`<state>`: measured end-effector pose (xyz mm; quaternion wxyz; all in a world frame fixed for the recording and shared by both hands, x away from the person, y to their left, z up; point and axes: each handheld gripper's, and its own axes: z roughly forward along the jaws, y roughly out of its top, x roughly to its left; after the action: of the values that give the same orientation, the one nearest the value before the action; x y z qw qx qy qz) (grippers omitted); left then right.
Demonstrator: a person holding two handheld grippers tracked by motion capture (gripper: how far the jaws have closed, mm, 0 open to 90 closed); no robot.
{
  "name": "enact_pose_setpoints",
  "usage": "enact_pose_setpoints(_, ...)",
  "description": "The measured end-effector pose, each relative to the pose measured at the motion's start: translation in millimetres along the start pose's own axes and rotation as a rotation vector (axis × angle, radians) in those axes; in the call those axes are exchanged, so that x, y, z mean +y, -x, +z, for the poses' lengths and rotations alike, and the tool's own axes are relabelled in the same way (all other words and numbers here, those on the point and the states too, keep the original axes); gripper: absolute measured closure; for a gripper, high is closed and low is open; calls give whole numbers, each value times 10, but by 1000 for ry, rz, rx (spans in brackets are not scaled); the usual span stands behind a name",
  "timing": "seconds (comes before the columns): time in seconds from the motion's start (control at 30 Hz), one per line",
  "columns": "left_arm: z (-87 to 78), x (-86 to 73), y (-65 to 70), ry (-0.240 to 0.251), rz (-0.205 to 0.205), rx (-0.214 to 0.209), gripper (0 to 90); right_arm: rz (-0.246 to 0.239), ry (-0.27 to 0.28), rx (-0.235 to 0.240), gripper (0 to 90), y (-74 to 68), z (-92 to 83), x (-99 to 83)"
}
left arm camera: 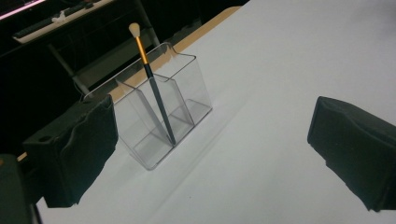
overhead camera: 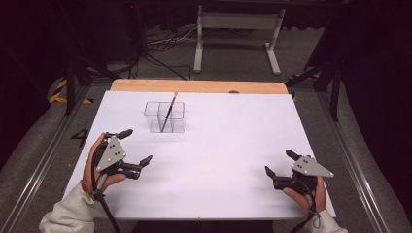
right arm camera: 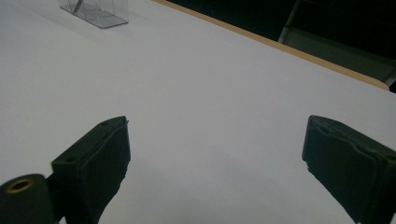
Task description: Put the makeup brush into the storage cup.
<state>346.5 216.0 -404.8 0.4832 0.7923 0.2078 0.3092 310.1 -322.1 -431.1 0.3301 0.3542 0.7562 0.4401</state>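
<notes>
A clear plastic organizer point(overhead camera: 165, 117) with two compartments stands on the white table point(overhead camera: 218, 145) toward the back left. A makeup brush point(overhead camera: 169, 112) with a black handle, gold ferrule and pale tip leans inside it, tip up. In the left gripper view the organizer point(left arm camera: 161, 112) and brush point(left arm camera: 154, 88) lie just ahead. My left gripper point(overhead camera: 136, 146) is open and holds nothing, a short way in front of the organizer. My right gripper point(overhead camera: 280, 162) is open and holds nothing, near the front right of the table. The organizer's corner point(right arm camera: 95, 11) sits far off in the right gripper view.
A wooden strip point(overhead camera: 199, 86) runs along the table's far edge. Behind it stand a white table frame point(overhead camera: 238, 36) and loose cables point(overhead camera: 160, 43) on the floor. Metal rails point(overhead camera: 357, 165) flank both sides of the table.
</notes>
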Motion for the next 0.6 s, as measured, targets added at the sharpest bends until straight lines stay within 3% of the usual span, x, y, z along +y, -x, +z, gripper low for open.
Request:
enact_pose_setpoints(0.43,-72,-209,-4,-46,-30,7,28,-18,6,11,81,-23,-5,8)
enact_pose_setpoints(0.6,-121,-295,-37,-46,-62,11,31,-23,7,14,80,-33,-1,11)
